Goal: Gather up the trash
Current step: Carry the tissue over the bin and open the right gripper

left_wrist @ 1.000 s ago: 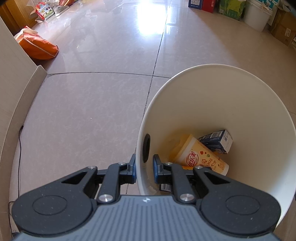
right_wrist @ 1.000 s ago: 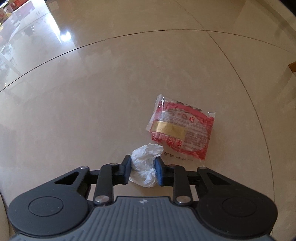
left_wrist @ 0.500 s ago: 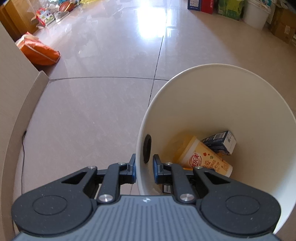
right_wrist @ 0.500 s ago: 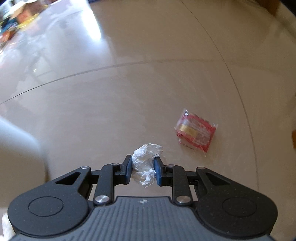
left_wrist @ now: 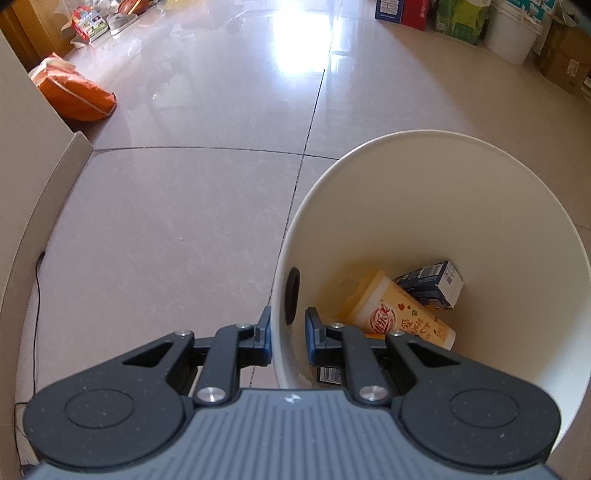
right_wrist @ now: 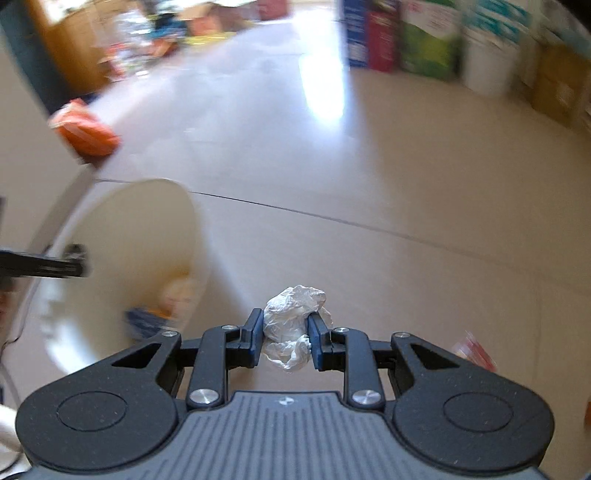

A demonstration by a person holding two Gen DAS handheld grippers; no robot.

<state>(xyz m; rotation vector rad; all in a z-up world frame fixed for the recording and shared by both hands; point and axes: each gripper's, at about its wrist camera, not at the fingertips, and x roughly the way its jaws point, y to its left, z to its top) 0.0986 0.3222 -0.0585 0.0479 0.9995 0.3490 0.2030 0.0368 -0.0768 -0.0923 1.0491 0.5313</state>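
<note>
Nearest the bin (left_wrist: 436, 206), on its near rim, the left gripper (left_wrist: 287, 330) has its jaws clamped across the white wall, one finger outside and one inside beside a dark oval handle hole (left_wrist: 293, 295), and the bin is tipped so its mouth faces the camera. Inside the bin, low against its wall, lie a yellow drink cup (left_wrist: 400, 319) and, just past it, a dark blue carton (left_wrist: 430, 284); a barcoded scrap (left_wrist: 330, 374) shows under the inner finger.

To the right of the bin, the right gripper (right_wrist: 285, 334) has its jaws clenched on a crumpled white wad (right_wrist: 293, 325), paper or thin plastic, held clear of the tiled floor (right_wrist: 369, 177). The step in hand seems to be carrying that wad to the bin. Done well, the wad should travel leftward until it is well over the opening before the jaws let go, since something so light could catch the rim or drift out; the left grip should hold the bin steady at its present tilt.

Farther from the bin, a red wrapper (right_wrist: 476, 350) lies on the floor at the right, probably the next pick. The right wrist view is smeared by motion, so the bin there (right_wrist: 140, 236) and its contents are only blurs. Beyond the bin, an orange bag (left_wrist: 75, 92) sits by the wall, and boxes and a white bucket (left_wrist: 511, 31) line the far side
</note>
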